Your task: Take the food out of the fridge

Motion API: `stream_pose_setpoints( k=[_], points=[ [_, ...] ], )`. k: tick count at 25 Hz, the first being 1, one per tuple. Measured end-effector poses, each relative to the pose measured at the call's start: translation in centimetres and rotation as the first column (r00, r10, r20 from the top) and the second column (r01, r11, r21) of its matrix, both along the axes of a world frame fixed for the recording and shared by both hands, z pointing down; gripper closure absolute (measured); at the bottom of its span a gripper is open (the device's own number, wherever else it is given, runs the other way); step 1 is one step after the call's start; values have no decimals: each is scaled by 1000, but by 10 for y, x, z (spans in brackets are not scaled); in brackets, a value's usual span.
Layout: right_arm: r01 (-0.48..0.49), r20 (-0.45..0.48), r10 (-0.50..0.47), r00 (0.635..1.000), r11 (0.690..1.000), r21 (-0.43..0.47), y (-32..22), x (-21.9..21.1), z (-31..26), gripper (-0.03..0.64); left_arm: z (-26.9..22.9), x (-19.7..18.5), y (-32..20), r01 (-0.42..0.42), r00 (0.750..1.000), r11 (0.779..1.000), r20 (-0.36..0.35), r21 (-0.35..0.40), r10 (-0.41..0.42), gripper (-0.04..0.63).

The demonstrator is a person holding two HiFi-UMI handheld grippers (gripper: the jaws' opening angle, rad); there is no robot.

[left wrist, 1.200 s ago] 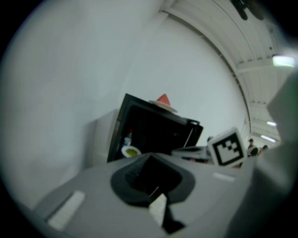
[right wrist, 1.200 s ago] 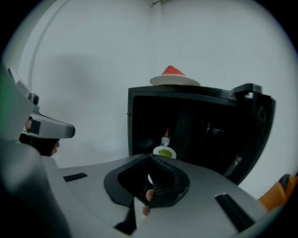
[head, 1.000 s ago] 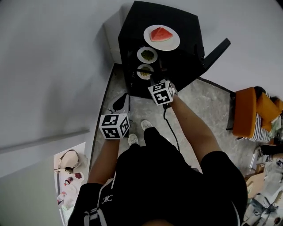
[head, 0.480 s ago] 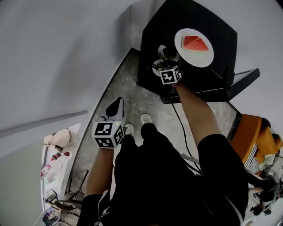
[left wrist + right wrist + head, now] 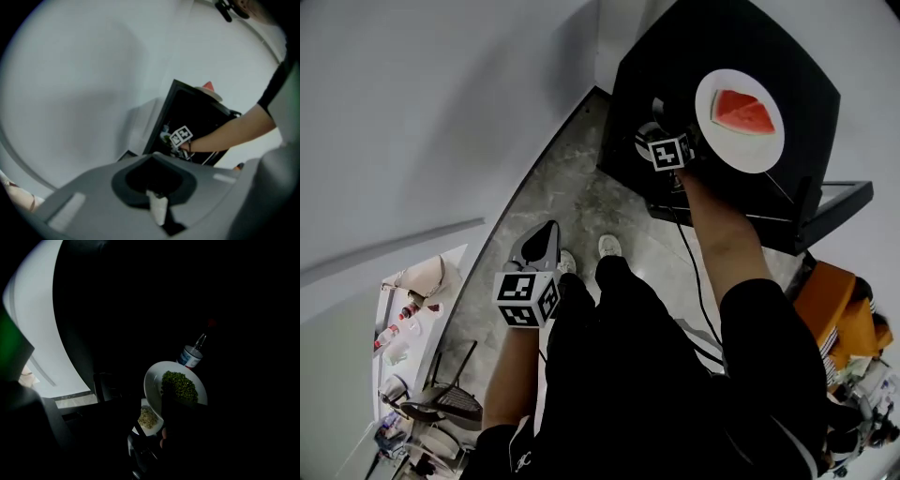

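Right tool: reaching into the fridge. Its jaws have just been opening and are now standing spread. The near rim of the round white plate of green food is lying at the gap, with one dark jaw overlapping it. No pinch is showing in the dim right gripper view.

Judgement: the spreading is readying a grasp on that plate, so the removal is only starting.

Behind the plate: a clear bottle with a white label. Below it: a smaller white plate of beige food. All three are sitting inside the black box-shaped fridge.

On the fridge top: a white plate carrying a red watermelon wedge.

Left tool: jaws pressed together, pinching nothing, hanging low over the grey stone floor.

Against a second ago: the right tool is now sitting deeper in the fridge, and the left tool is sitting lower, beside the leg.
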State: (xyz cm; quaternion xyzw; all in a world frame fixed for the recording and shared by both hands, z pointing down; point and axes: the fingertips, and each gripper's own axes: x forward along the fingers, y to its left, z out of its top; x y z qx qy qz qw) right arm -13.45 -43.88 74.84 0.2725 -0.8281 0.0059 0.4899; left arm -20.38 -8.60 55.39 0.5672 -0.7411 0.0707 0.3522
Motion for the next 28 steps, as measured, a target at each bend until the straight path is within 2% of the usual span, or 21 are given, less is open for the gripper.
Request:
stream_pose_setpoints(
  k=[5, 8, 14, 18, 22, 28],
  points=[
    [-1, -1, 1, 1000, 1000, -9, -2, 4, 5, 506, 6, -3, -1, 25, 999, 1000, -25, -7, -25, 595],
    [5, -14, -5, 1000, 1000, -10, -2, 7, 5, 531, 4, -2, -4, 35, 998, 999, -44, 0, -35, 595],
    [58, -73, -56, 996, 998, 20, 15, 13, 4, 549, -2, 1, -10, 19, 999, 1000, -40, 7, -19, 595],
    [103, -87, -101, 991, 995, 10, 42, 19, 3, 549, -5, 0, -14, 28, 997, 999, -71, 28, -26, 595],
    [195, -88, -191, 978, 980, 30, 69, 19, -2, 555, -6, 6, -21, 11, 996, 999, -86, 44, -7, 595],
    [216, -133, -207, 969, 975, 60, 90, 37, 7, 563, -10, 18, -27, -36, 996, 998, -82, 55, 40, 595]
  ],
)
